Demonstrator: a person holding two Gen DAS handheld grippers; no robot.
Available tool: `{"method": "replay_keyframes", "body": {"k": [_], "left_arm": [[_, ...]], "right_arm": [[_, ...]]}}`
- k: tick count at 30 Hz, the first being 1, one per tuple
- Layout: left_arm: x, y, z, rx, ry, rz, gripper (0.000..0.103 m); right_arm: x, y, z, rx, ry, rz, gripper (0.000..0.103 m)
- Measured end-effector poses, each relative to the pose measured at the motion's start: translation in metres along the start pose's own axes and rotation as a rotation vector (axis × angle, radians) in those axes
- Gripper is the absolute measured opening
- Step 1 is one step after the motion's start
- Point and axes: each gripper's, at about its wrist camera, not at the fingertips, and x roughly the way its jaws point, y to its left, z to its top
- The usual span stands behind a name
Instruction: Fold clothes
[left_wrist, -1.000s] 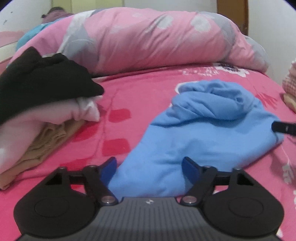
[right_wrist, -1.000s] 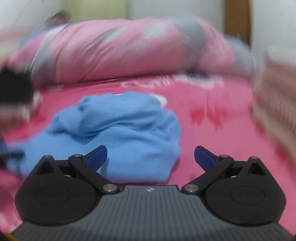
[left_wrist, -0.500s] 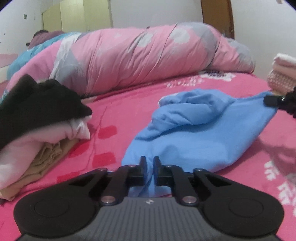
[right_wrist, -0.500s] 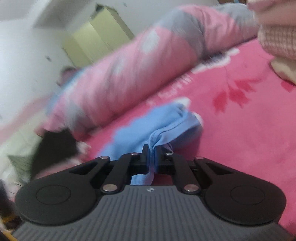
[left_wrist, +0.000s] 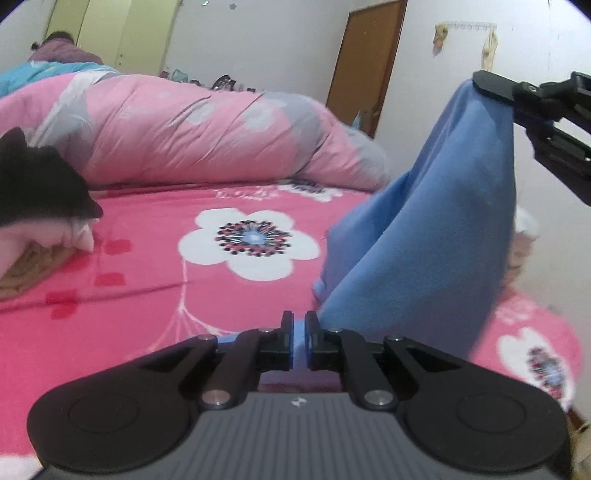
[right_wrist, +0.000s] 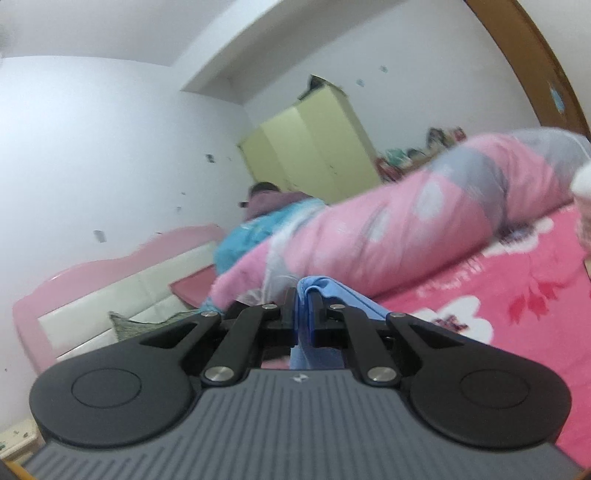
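One blue garment (left_wrist: 436, 229), two grippers, one pink quilt (left_wrist: 207, 129), one clothes pile (left_wrist: 33, 221).

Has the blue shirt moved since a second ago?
Yes. The blue shirt has been lifted off the pink bedsheet, uncovering the white flower print it had lain over.

Mid bedsheet (left_wrist: 166, 302) lies bare w/ room to pass btwn the folded stack (left_wrist: 33, 221) at left and the hanging blue garment (left_wrist: 436, 236) at right. Rolled pink quilt (left_wrist: 207, 129) blocks the far side; a second clothes pile (right_wrist: 585, 206) sits at the right edge.
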Motion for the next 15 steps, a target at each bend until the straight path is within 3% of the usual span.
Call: {"method": "replay_keyframes", "body": {"k": [4,6,10,13,14,15], "left_arm": [[-0.026,0.013,-0.004,-0.035,-0.033,0.026,0.020],[-0.036,0.024,-0.004,-0.039,-0.041,0.072,0.042],[-0.055,0.052,-0.008,-0.093,-0.011,0.128,0.053],[-0.066,0.066,-0.017,-0.121,0.028,0.166,0.062],[-0.067,0.069,-0.020,-0.119,0.048,0.184,0.065],[-0.069,0.071,-0.023,-0.117,0.067,0.199,0.068]], "right_arm": [[0.006,0.029,0.000,-0.055,0.020,0.024,0.003],[0.019,0.039,-0.007,-0.055,0.047,0.038,0.003],[0.064,0.056,-0.037,-0.065,0.165,0.046,0.005],[0.109,0.058,-0.072,-0.071,0.385,-0.035,0.012],[0.122,0.055,-0.083,-0.057,0.473,-0.071,0.024],[0.133,0.051,-0.095,-0.034,0.566,-0.110,0.029]]}}
